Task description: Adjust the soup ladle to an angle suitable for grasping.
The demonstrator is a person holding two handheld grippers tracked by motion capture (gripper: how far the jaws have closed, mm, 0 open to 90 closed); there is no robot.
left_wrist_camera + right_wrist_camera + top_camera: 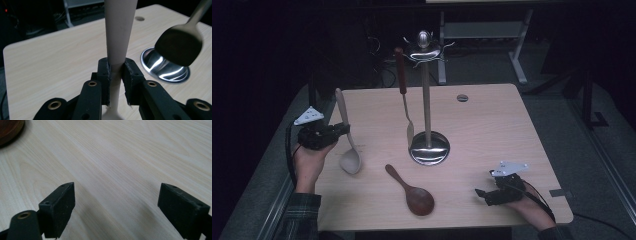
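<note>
A pale beige ladle [347,135] is held upright above the table's left side, bowl down and handle up. My left gripper [341,131] is shut on its handle; in the left gripper view the black pads pinch the beige ladle handle [117,47] at its narrow part. A metal utensil stand [428,120] rises at the table's centre, with a red-handled metal spoon [404,95] hanging from its top hooks. A dark wooden spoon [412,192] lies flat in front of the stand. My right gripper [482,196] rests open near the front right, nothing between its jaws.
The stand's shiny round base [163,67] lies close to the right of the ladle, with the hanging spoon's bowl [180,45] just above it. A small round hole [462,97] marks the table's far side. Dark floor and a frame lie beyond.
</note>
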